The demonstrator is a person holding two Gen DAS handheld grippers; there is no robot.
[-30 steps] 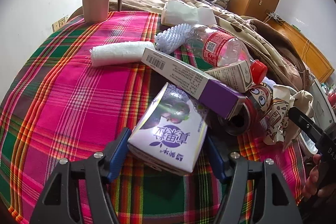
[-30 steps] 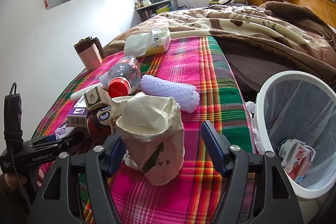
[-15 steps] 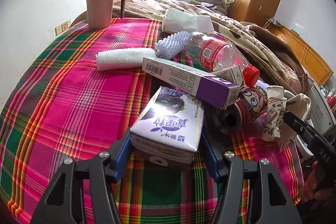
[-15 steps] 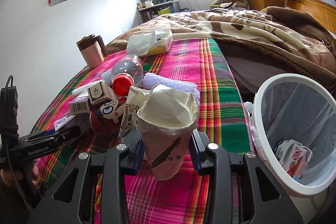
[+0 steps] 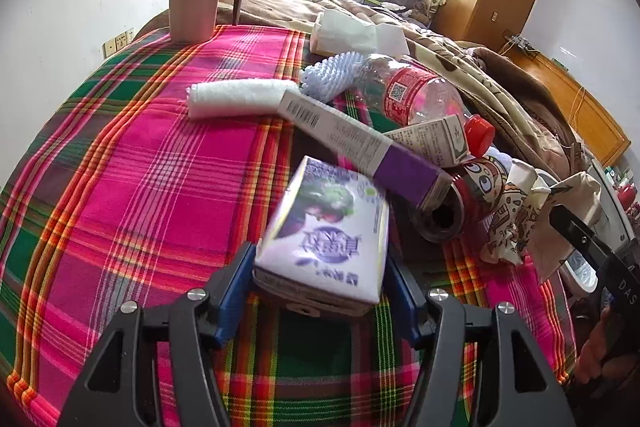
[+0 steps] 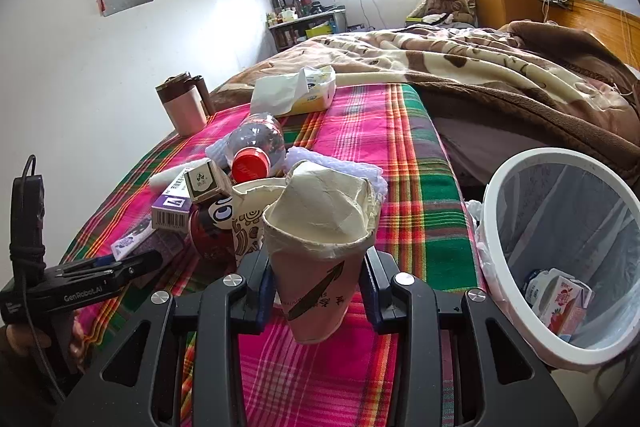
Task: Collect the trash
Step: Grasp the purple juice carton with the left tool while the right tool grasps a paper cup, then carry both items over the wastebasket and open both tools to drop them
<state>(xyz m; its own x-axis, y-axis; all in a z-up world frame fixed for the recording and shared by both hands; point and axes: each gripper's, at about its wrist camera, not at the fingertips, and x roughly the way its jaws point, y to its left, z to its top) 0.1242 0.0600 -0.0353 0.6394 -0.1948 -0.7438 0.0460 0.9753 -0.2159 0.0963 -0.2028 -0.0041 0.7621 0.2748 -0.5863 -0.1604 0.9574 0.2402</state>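
My left gripper [image 5: 320, 291] is shut on a purple-and-white drink carton [image 5: 326, 239] and holds it just above the plaid cloth [image 5: 160, 187]. My right gripper [image 6: 318, 287] is shut on a crumpled paper cup [image 6: 320, 243], lifted off the cloth. A white trash bin [image 6: 568, 259] with a liner stands to the right of the table, with a pink carton [image 6: 560, 303] inside. A pile of trash stays on the cloth: a long purple box [image 5: 360, 143], a clear bottle with red cap [image 5: 420, 99], a small carton [image 5: 432, 139], a red can [image 5: 460, 203] and a printed wrapper [image 5: 512, 223].
A pink mug [image 5: 194, 3] stands at the far left of the cloth. A rolled white towel [image 5: 240, 97], a white foam net [image 5: 332, 75] and a tissue pack [image 5: 344, 33] lie beyond the pile. A bed with a brown blanket [image 6: 500, 67] lies behind the table.
Both grippers closed from open: the left on the drink carton, the right on the paper cup. Both objects have been raised slightly off the cloth.
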